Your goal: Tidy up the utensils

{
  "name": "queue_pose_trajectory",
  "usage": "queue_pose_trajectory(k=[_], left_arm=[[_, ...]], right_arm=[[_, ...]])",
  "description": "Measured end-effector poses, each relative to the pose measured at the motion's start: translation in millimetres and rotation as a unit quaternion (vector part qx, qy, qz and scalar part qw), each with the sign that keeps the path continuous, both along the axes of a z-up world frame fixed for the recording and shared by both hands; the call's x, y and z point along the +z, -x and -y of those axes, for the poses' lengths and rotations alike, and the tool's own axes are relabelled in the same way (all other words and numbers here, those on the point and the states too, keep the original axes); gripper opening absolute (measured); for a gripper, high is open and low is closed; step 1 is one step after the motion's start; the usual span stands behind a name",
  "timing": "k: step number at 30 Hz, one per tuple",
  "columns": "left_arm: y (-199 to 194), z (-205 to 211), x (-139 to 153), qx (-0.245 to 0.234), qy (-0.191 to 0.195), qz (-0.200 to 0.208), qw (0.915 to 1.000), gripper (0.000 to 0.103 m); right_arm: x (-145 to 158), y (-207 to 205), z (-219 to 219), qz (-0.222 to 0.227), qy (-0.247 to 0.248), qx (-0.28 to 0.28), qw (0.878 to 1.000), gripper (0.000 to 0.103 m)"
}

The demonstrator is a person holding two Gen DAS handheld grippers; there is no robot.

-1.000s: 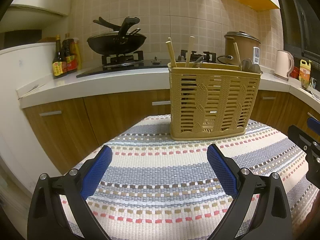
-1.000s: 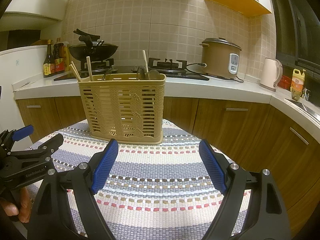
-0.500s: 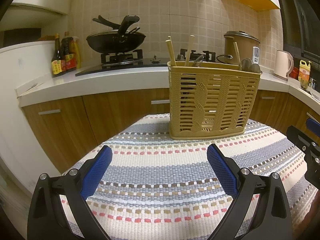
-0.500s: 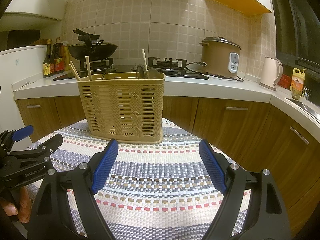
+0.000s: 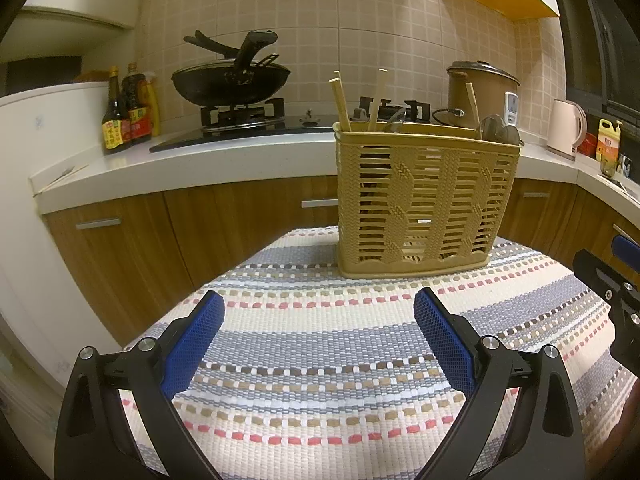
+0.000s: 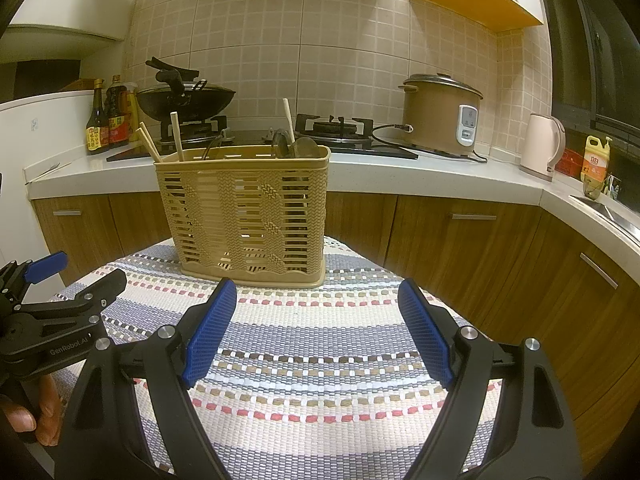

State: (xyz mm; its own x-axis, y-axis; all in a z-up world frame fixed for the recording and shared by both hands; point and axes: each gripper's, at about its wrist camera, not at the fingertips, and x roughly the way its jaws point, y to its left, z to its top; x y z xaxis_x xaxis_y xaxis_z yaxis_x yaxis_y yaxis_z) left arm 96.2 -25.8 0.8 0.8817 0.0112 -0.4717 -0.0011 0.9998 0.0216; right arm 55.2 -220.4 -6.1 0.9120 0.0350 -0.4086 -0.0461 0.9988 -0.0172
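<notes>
left wrist view: the left gripper (image 5: 318, 312) hangs low over a striped woven mat (image 5: 320, 364), its two blue-padded fingers (image 5: 192, 338) spread wide apart with only mat showing between them. beyond the fingertips, well apart from them, a tan slatted utensil basket (image 5: 424, 200) stands upright on the far part of the mat. wooden chopsticks (image 5: 341, 100) stick up from its left end, and the bowls of spoons (image 5: 498, 132) show above the rim at its right end. at the right edge of this view a part of the right gripper (image 5: 612, 280) reaches in over the mat

behind the mat runs a white countertop (image 5: 200, 160) over brown cabinet doors. on it sit a black wok (image 5: 230, 82) on the gas stove, sauce bottles (image 5: 126, 114) to the left, a brown rice cooker (image 5: 482, 92) behind the basket, and a pale kettle (image 5: 566, 128) further right

right wrist view: the right gripper (image 6: 318, 300) also has its blue pads standing wide apart, empty, over the same mat (image 6: 320, 380). the basket (image 6: 248, 216) stands just past the left fingertip, a little left of the gripper's line, not touching it. chopsticks (image 6: 176, 136) lean out of its left end, with a single stick and dark spoon bowls (image 6: 294, 146) nearer the right end. at the lower left the left gripper (image 6: 60, 292) juts in, held by a person's hand (image 6: 36, 412), of which only the fingers show
</notes>
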Motion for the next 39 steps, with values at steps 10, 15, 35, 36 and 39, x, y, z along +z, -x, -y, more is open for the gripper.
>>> queue_pose_trajectory(k=[10,15,35,36,39], left_arm=[[-0.1,0.2,0.5,0.0,-0.002,0.002,1.0,0.093],[0.0,-0.1,0.7,0.004,-0.004,0.002,1.0,0.093],[-1.6,-3.9,0.5,0.007,-0.004,0.002,1.0,0.094],[-1.3,-3.9,0.8,0.007,-0.004,0.002,1.0,0.094],[-1.9,-4.0,1.8,0.007,-0.003,-0.004,1.0,0.096]], right_arm=[[0.1,0.2,-0.2,0.001,0.001,0.0,1.0,0.079],[0.0,0.2,-0.2,0.0,0.0,0.0,1.0,0.079],[-0.6,-0.6,0.3,0.001,0.001,0.001,1.0,0.079],[-0.7,-0.7,0.3,0.001,0.001,0.001,1.0,0.08],[-0.6,-0.6,0.4,0.0,0.002,0.0,1.0,0.08]])
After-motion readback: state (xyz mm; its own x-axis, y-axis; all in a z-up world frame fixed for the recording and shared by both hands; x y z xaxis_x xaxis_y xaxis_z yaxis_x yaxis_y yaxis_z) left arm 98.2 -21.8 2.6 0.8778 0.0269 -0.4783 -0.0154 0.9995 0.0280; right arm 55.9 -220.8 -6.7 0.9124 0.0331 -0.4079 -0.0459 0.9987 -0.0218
